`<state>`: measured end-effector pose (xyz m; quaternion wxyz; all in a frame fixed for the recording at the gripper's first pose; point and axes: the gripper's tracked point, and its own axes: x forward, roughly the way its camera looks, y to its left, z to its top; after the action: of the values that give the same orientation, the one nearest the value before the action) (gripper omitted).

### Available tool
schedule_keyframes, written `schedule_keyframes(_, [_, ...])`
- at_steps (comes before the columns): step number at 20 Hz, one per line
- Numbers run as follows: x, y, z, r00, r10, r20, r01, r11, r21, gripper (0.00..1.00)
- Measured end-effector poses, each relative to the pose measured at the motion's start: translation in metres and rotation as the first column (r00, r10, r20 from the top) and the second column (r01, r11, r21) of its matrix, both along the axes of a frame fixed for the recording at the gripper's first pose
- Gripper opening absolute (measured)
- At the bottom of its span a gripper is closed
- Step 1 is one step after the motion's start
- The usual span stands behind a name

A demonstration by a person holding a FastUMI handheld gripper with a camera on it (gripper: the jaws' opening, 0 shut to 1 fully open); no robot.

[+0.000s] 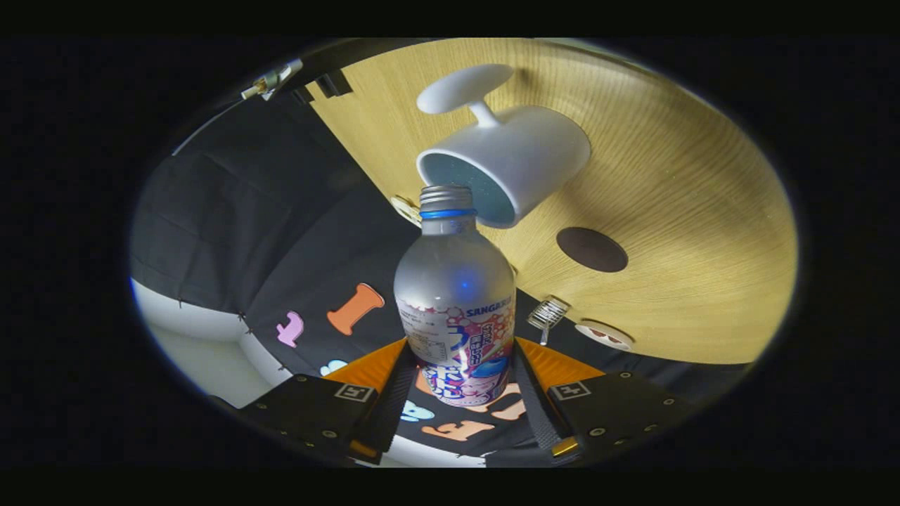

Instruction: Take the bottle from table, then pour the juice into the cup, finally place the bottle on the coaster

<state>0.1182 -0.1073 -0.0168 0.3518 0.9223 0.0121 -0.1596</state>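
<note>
Nearest the lens, the gripper (460, 393) was closed on the bottle (455, 302): both fingers pressed against the lower, labelled part of its body, one on each side, with the bottle held between them and running straight ahead along the finger axis. Grip low on the body left the neck and mouth free for pouring; judged a deliberate choice.

The whole view was rolled hard over: the wooden table (689, 211) appeared tilted steeply, and the white cup (517, 169) seemed to lie on its side with its opening turned toward the bottle. Taken as evidence that the gripper was rotated about its forward axis, tipping the bottle, while the cup itself stood upright on the table. The bottle's threaded mouth (446, 197) sat just at the cup's rim, overlapping it in the picture; whether touching or slightly apart could not be told. No stream of juice was discernible.

Judgement: pouring step in hand, bottle tipped at the cup.

Beyond the cup, on bare table, lay a dark round coaster (592, 249), apart from the cup and unoccupied, so the final placing was not yet done. A small coiled metal object (548, 313) and a round white item (603, 335) lay near the table's edge, clear of the coaster.

The holding hand's pose was inferred from tilt alone.
</note>
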Motion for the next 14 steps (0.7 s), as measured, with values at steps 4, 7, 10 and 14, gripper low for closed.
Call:
schedule_keyframes(4, [0.001, 0.011, -0.010, 0.997, 0.058, -0.051, -0.064, 0.987, -0.146, 0.75])
schedule_keyframes(7, [-0.002, 0.025, -0.029, 0.981, 0.126, -0.148, -0.168, 0.934, -0.317, 0.76])
schedule_keyframes(10, [0.003, 0.030, -0.024, 0.974, 0.157, -0.162, -0.215, 0.862, -0.459, 0.76])
schedule_keyframes(14, [0.002, 0.035, -0.029, 0.955, 0.167, -0.247, -0.294, 0.668, -0.684, 0.75])
